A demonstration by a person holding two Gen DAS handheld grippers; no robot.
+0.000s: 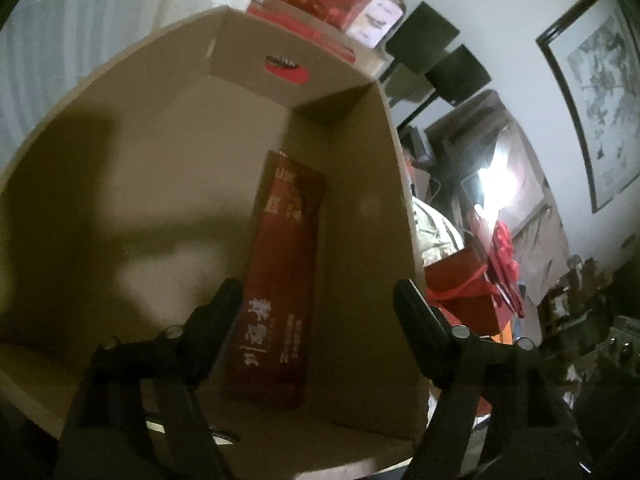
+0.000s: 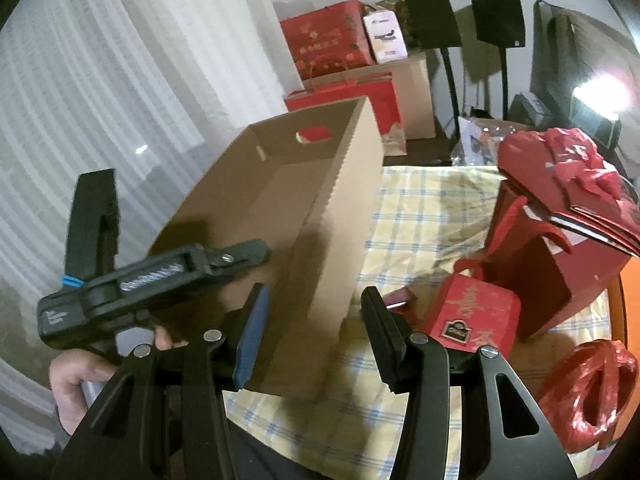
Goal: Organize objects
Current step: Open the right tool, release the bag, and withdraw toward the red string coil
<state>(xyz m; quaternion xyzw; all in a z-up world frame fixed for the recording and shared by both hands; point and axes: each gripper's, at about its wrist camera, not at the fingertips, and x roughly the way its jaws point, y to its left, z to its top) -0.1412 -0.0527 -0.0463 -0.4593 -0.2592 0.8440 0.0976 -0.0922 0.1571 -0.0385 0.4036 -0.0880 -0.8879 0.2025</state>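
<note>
The left gripper (image 1: 318,300) hangs wide open and empty over the open brown cardboard box (image 1: 160,160), where a long dark-red printed carton (image 1: 280,276) lies at its twelve o'clock. The right gripper (image 2: 316,316), jaws half apart, holds nothing, with a small red paper box (image 2: 472,314) at two o'clock.

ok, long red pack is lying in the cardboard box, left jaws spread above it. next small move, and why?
Probably lift the left gripper up out of the cardboard box. Its jaws stand apart with nothing pinched, and the red pack lies flat on the box floor, so that drop looks done. More red items wait on the checked cloth beside the box.
</note>
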